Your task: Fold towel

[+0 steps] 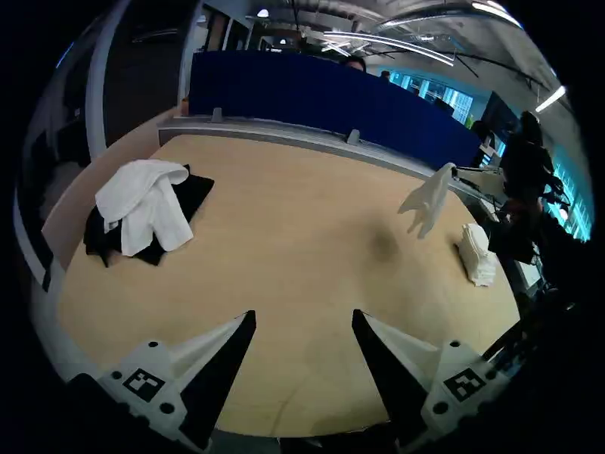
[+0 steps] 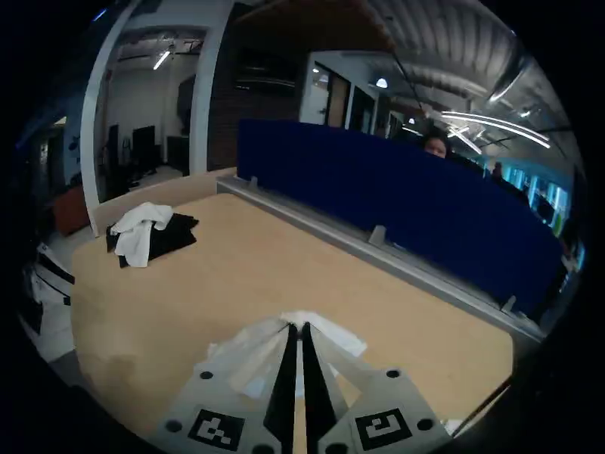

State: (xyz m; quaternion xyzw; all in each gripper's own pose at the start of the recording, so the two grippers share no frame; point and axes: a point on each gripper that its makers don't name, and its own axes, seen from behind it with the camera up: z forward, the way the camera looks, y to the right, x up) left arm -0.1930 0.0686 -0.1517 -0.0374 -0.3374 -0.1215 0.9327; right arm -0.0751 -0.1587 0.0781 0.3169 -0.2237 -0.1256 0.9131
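Right gripper view: right gripper clamps towel; left gripper spread wide, empty, towel well apart.

White towel — pale tan table, deep blue divider — black cloth.

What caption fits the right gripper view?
Right gripper shut on a white towel over the wooden table.

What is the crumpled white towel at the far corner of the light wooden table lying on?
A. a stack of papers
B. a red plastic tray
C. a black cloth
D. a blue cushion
C: in the left gripper view the crumpled white towel lies on a black cloth spread on the light wooden table. The right gripper view shows the same.
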